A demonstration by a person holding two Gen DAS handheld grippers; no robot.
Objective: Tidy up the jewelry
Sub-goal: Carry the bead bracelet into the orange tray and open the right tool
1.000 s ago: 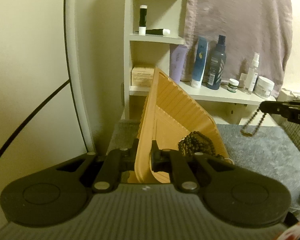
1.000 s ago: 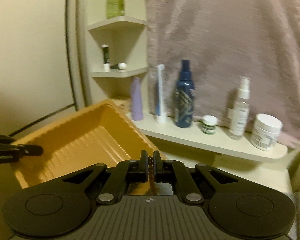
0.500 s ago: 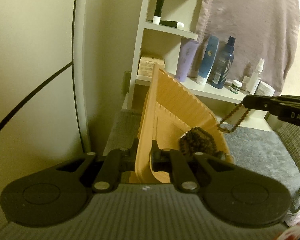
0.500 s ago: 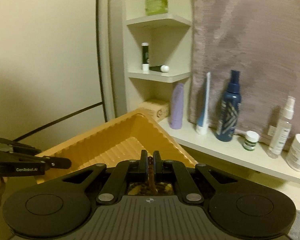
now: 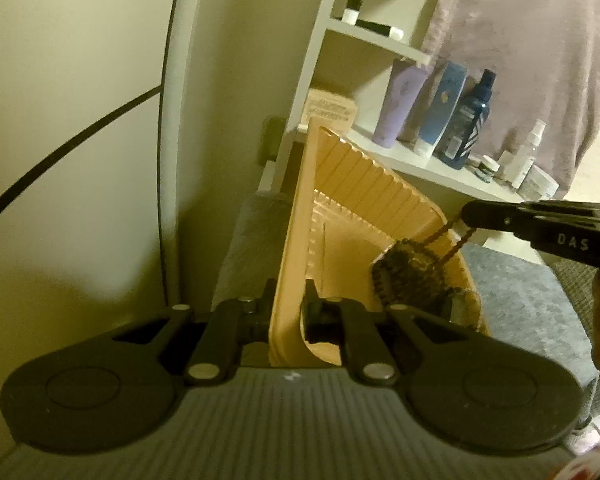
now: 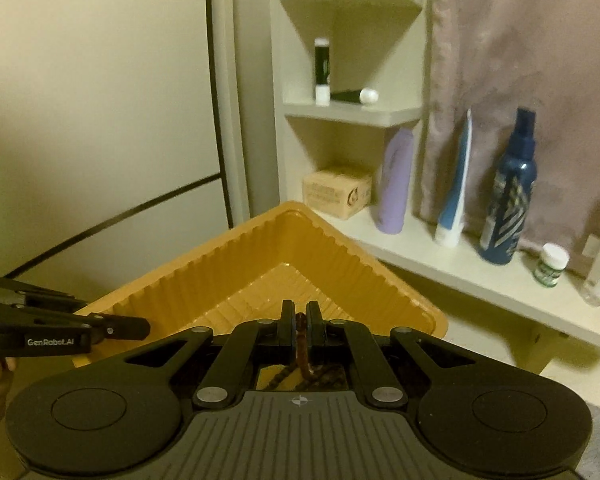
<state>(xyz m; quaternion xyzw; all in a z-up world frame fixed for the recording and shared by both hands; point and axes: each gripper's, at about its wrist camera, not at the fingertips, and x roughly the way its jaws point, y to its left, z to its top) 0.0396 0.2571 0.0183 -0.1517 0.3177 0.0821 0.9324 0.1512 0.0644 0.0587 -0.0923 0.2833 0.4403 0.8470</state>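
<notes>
left tool (image 5: 286, 304) clamped on orange tray (image 5: 352, 216) rim, right tool (image 6: 300, 322) pinching bead chain (image 6: 302, 354). risk imo: tray tilted, bead pile (image 5: 412, 276) could slide out, dangling chain snag rim.

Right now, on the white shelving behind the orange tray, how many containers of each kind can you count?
Tall bottles and tubes on the long lower shelf: 4 (lilac tube, white-and-blue tube, dark blue spray bottle, clear spray bottle)
Small jars on that shelf: 2 (green-labelled jar, white tub)
Black-and-white sticks in the corner unit: 2 (upright, lying)
Tan cardboard box: 1
Total: 9
</notes>
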